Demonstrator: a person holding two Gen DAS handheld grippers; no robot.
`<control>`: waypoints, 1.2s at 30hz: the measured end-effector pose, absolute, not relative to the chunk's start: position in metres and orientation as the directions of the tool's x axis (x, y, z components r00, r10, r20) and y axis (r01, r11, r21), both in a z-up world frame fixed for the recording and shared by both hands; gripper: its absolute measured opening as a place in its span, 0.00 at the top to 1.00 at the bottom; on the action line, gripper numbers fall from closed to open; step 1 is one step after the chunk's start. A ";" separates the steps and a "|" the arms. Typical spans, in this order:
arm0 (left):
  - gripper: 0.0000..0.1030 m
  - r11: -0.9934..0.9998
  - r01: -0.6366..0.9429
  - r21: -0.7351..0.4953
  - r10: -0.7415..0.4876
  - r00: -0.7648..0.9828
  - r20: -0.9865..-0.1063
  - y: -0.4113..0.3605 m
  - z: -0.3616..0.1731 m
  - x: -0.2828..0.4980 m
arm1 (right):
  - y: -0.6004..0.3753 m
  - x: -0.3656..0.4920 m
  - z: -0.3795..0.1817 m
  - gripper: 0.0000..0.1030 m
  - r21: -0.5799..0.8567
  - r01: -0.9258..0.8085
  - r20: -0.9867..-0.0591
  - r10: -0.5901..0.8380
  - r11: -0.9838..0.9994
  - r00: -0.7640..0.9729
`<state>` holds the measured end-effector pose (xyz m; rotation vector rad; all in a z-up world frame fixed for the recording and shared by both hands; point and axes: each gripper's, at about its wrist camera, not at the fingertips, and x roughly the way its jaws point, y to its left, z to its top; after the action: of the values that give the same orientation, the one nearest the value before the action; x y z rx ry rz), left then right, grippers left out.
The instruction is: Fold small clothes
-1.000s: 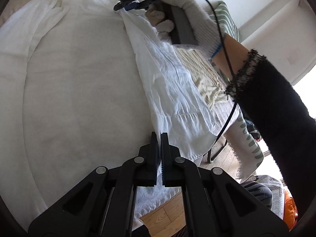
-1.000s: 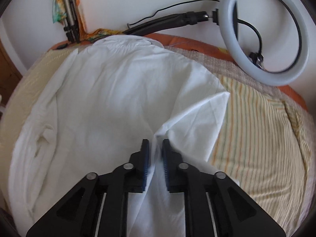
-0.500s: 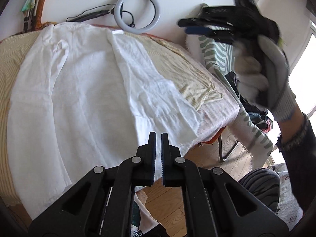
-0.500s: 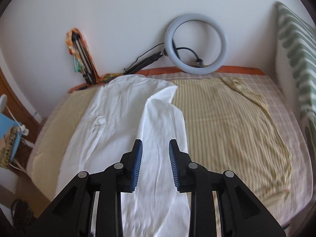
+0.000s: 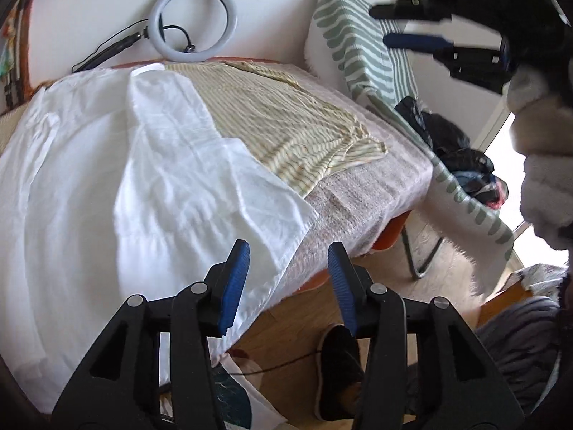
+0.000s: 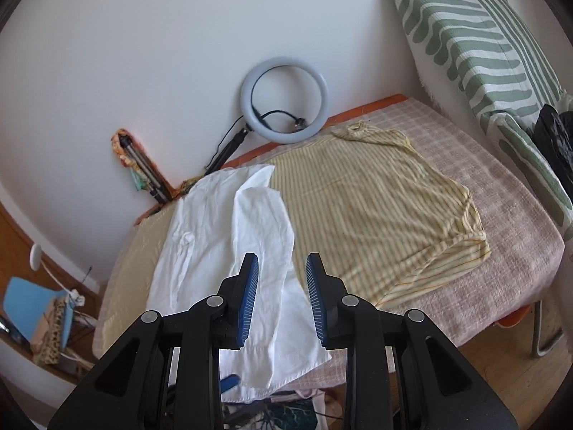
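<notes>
While both grippers hang above the near edge of the bed point(image 6: 508, 251), neither holds cloth: left gripper point(image 5: 288, 279) jaws are opening, now at a mid gap w/ nothing between them; right gripper point(image 6: 281, 297) jaws stand narrowly apart, also empty. A sec ago both were pinched on the white shirt point(image 6: 229, 236), so release is done. Result: the shirt's right side panel now lies folded lengthwise over its body, on the left half of the bed. Judgement: first side fold complete; opposite side, then crosswise folds remain.

Materials: white shirt is thin woven cotton, crinkled, crisp fold edge, sleeve bunched on far side. Striped yellow garment point(image 6: 376, 208) lies flat beside it, partly underneath, soft knit look. Bed cover is pinkish checked, coarse weave. Ring light point(image 6: 284, 100) leans against wall; green-patterned pillow point(image 6: 476, 36) stands upright at right.
</notes>
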<state>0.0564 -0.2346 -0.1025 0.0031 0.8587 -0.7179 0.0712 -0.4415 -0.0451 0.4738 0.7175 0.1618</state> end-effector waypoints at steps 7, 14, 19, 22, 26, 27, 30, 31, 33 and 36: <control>0.53 0.802 0.558 -0.211 -0.504 0.445 -0.740 -0.290 -0.126 0.077 | -0.482 0.080 -0.078 0.75 0.522 0.081 -0.593 0.293 0.849 0.750; 0.50 0.824 0.562 -0.069 -0.404 0.499 -0.766 -0.312 -0.140 0.083 | -0.490 0.083 -0.086 0.74 0.532 0.100 -0.610 0.299 0.841 0.734; 0.95 0.827 0.543 -0.145 -0.442 0.471 -0.763 -0.292 -0.139 0.095 | -0.481 0.084 -0.083 0.74 0.509 0.052 -0.597 0.309 0.859 0.741; 0.99 0.829 0.506 -0.236 -0.486 0.445 -0.752 -0.269 -0.133 0.100 | -0.479 0.094 -0.088 0.74 0.533 0.052 -0.597 0.331 0.844 0.731; 1.00 0.784 0.481 -0.394 -0.598 0.411 -0.688 -0.240 -0.115 0.094 | -0.469 0.113 -0.098 0.74 0.537 0.040 -0.608 0.354 0.842 0.710; 1.00 0.776 0.487 -0.402 -0.610 0.416 -0.674 -0.236 -0.109 0.091 | -0.465 0.120 -0.102 0.74 0.534 0.034 -0.616 0.361 0.845 0.701; 1.00 0.758 0.526 -0.385 -0.628 0.431 -0.647 -0.235 -0.094 0.080 | -0.453 0.145 -0.117 0.61 0.530 0.009 -0.642 0.395 0.848 0.657; 1.00 0.763 0.540 -0.355 -0.618 0.447 -0.647 -0.236 -0.090 0.076 | -0.448 0.155 -0.123 0.58 0.518 0.001 -0.659 0.399 0.855 0.638; 1.00 0.756 0.562 -0.336 -0.623 0.457 -0.635 -0.236 -0.087 0.071 | -0.441 0.170 -0.133 0.56 0.499 -0.003 -0.684 0.395 0.867 0.613; 1.00 0.737 0.551 -0.391 -0.653 0.429 -0.624 -0.232 -0.092 0.071 | -0.434 0.192 -0.149 0.56 0.549 -0.043 -0.679 0.475 0.834 0.560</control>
<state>0.0710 -0.2323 -0.0918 -0.1349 0.8388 -0.7541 0.1920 -0.4342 -0.1494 0.5139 0.9349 0.3215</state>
